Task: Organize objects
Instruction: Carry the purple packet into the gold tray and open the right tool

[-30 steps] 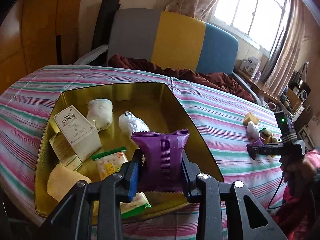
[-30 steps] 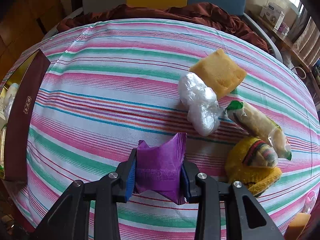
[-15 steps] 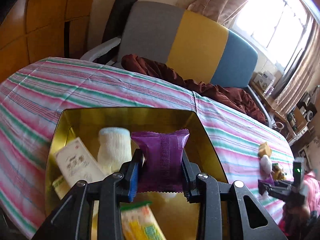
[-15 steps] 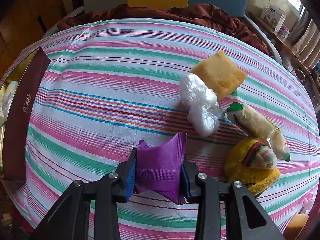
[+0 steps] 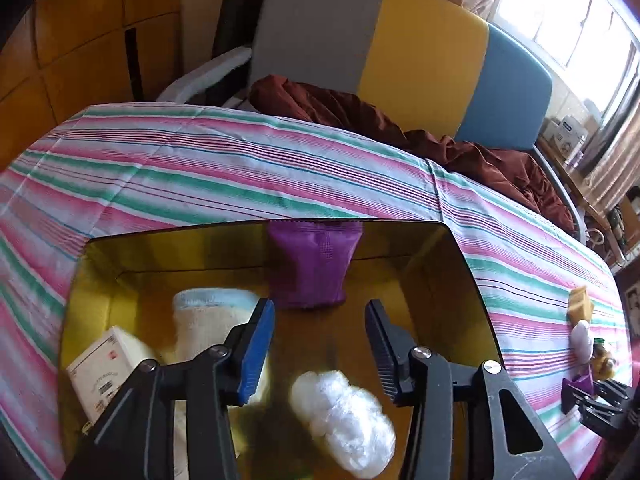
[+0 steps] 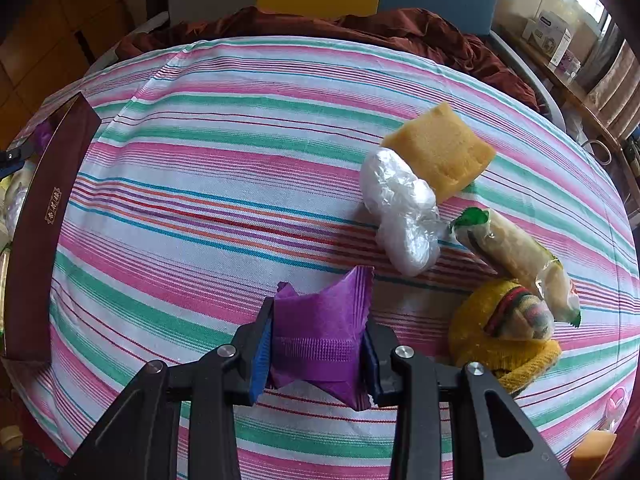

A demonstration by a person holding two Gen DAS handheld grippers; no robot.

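In the left wrist view a purple snack packet leans against the far wall of the gold box, free of my left gripper. Its jaws are opening, with nothing between them. Below them lie a white plastic bundle, a cream sock roll and a white carton. In the right wrist view my right gripper is shut on a second purple packet just over the striped tablecloth.
On the cloth to the right lie a yellow sponge, a clear plastic bundle, a wrapped roll with green ends and a yellow knitted item. The box's dark red wall stands at the left. A sofa stands behind the table.
My left gripper travelled deeper over the gold box, opened, and let the purple packet drop against the far wall. The right gripper kept still with its packet.
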